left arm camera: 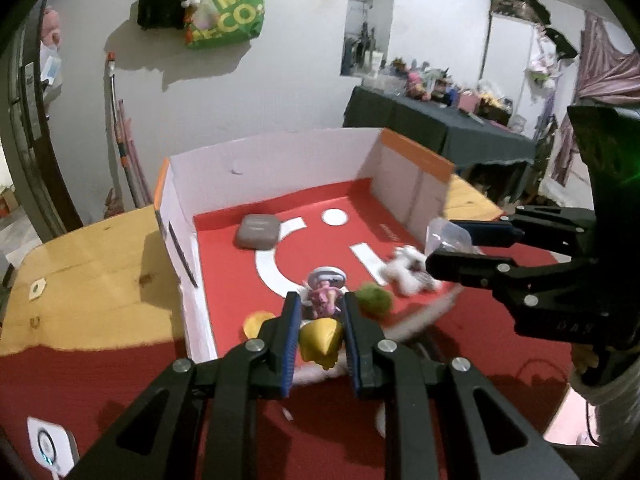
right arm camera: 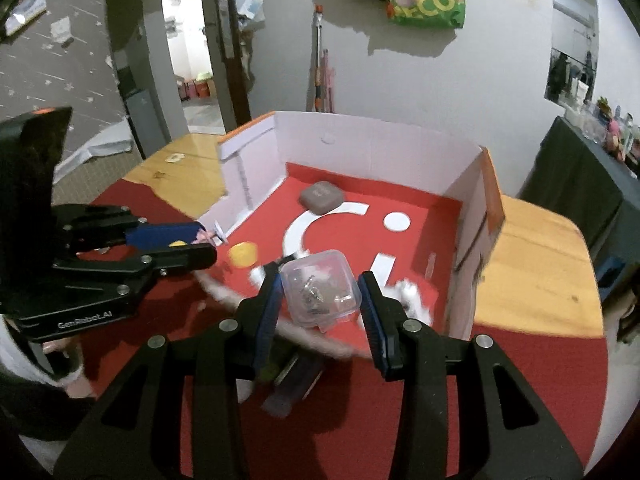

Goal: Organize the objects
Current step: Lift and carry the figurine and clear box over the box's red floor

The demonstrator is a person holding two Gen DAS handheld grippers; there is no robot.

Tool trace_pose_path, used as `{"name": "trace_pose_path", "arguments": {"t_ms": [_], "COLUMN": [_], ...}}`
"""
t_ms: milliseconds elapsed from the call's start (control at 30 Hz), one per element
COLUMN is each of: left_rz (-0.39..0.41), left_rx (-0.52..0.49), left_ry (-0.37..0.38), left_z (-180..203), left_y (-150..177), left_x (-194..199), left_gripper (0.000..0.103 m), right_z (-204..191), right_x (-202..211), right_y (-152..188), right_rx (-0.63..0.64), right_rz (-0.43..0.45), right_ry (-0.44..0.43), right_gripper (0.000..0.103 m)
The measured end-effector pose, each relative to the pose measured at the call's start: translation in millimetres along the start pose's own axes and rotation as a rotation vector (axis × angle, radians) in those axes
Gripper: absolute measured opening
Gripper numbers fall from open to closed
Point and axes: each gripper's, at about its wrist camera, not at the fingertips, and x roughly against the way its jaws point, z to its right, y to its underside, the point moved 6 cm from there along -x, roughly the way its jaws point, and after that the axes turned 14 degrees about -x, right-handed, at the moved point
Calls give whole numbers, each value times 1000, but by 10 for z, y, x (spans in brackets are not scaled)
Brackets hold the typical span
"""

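Note:
A shallow cardboard box with white walls and a red floor stands on the table; it also shows in the right wrist view. My left gripper is shut on a small toy figure with a yellow base, pink body and white cap, held over the box's near edge. My right gripper is shut on a clear plastic container holding small metal bits, above the box floor. Inside the box lie a grey case, a yellow disc, a green fuzzy ball and a white plush toy.
A red cloth covers the near part of the wooden table. A white device sits at the near left corner. A dark flat object lies on the cloth under my right gripper. A cluttered dark table stands behind.

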Motion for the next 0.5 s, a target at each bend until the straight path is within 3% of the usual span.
{"name": "trace_pose_path", "arguments": {"t_ms": [200,500], "left_rz": [-95,-207], "left_rx": [8,-12], "left_ry": [-5,30], "left_z": [-268,-376], "left_y": [-99,-23], "left_x": [-446,-928], "left_gripper": [21,21], "right_z": [214,403], "right_x": [-569,-1028], "right_y": [-210,-140], "right_rx": [-10,-38], "right_rz": [-117,-275], "right_ry": [38,39], "right_gripper": [38,38]}}
